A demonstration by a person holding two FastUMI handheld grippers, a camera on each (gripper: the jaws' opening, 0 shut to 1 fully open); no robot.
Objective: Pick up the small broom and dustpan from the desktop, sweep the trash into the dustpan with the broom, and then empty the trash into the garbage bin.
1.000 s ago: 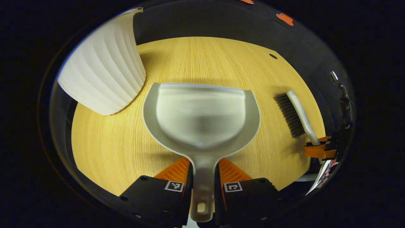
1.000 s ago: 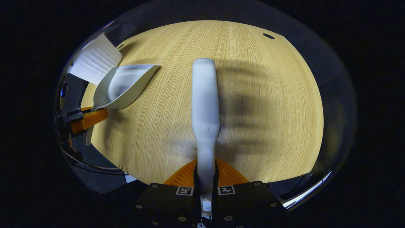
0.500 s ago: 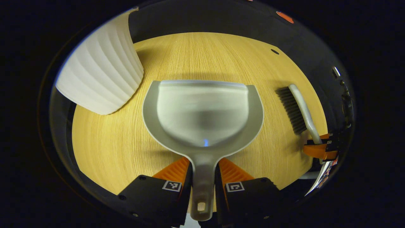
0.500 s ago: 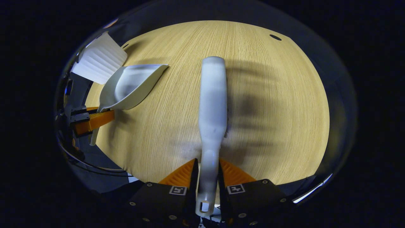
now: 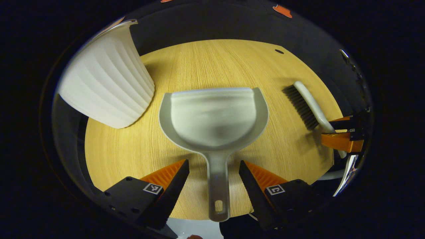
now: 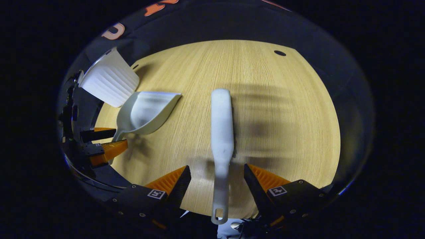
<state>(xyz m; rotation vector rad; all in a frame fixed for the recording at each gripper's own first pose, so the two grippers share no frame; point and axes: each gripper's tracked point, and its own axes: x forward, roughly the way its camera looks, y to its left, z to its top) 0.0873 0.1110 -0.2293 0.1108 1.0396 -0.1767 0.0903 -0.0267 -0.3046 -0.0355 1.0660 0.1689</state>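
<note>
The grey dustpan (image 5: 214, 119) lies on the wooden desktop (image 5: 206, 63), its handle pointing back between the spread fingers of my left gripper (image 5: 214, 172), which stands open and clear of it. The white small broom (image 6: 221, 132) lies bristles down on the desktop, its handle running back between the parted fingers of my right gripper (image 6: 217, 177), open and not touching. In the left gripper view the broom (image 5: 307, 104) sits at the right with the right gripper (image 5: 342, 132) behind it. In the right gripper view the dustpan (image 6: 144, 113) and left gripper (image 6: 103, 141) sit at the left.
A white ribbed garbage bin (image 5: 104, 83) stands just left of the dustpan, also visible in the right gripper view as the bin (image 6: 109, 83) at far left. A small dark hole (image 6: 280, 53) marks the desktop's far side. The table's near edge runs under both grippers.
Both grippers have opened: the left let go of the dustpan handle, the right let go of the broom handle. Both tools now rest on the desktop and the grippers have drawn back a little.
</note>
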